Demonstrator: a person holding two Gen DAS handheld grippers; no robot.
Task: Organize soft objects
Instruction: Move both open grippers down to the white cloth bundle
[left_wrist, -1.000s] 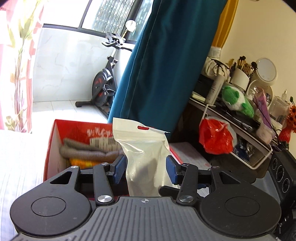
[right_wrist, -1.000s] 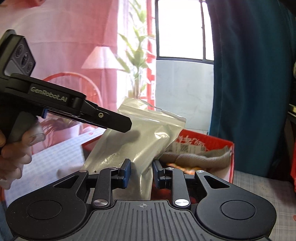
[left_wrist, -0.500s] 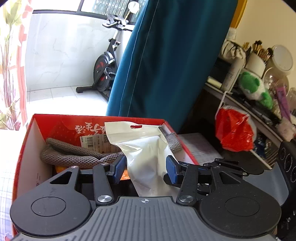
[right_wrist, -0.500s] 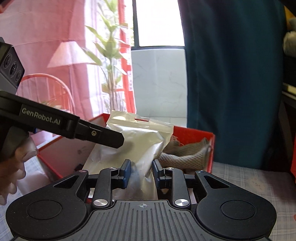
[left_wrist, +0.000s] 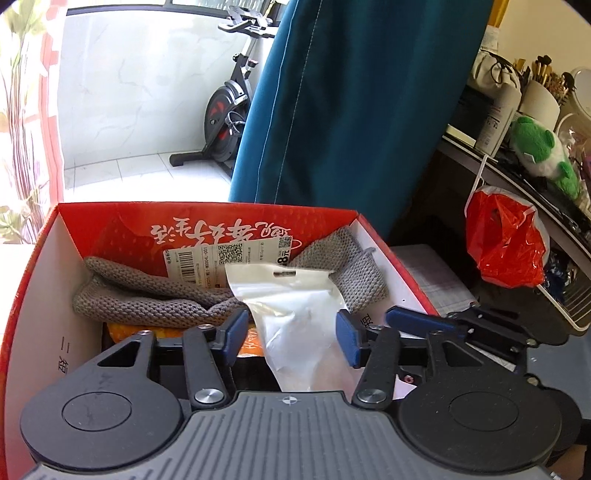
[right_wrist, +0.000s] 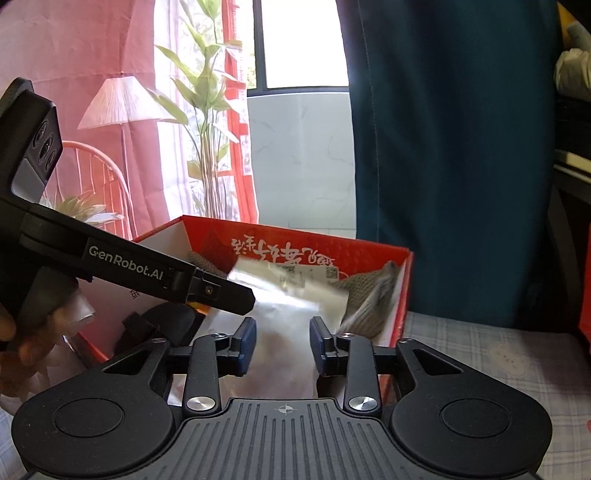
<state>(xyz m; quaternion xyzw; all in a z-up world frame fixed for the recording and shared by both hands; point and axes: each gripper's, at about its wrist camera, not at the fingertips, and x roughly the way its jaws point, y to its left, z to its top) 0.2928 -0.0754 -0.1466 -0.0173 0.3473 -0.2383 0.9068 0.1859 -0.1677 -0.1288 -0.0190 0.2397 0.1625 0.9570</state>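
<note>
Silvery translucent zip-top plastic pouch (left_wrist: 295, 325) stands inside the red cardboard box (left_wrist: 48, 251), long axis running away from both tongs, between the wide-spread left gripper (left_wrist: 291, 336) and the right gripper (right_wrist: 282, 343), also parted and clear of it, grey knitted cloth (left_wrist: 147, 295) beyond.

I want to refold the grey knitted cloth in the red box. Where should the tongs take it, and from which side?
Probably the thick rolled fold at the left end of the grey knitted cloth, from above: the red box walls block the sides, and the clear pouch covers its middle.
</note>
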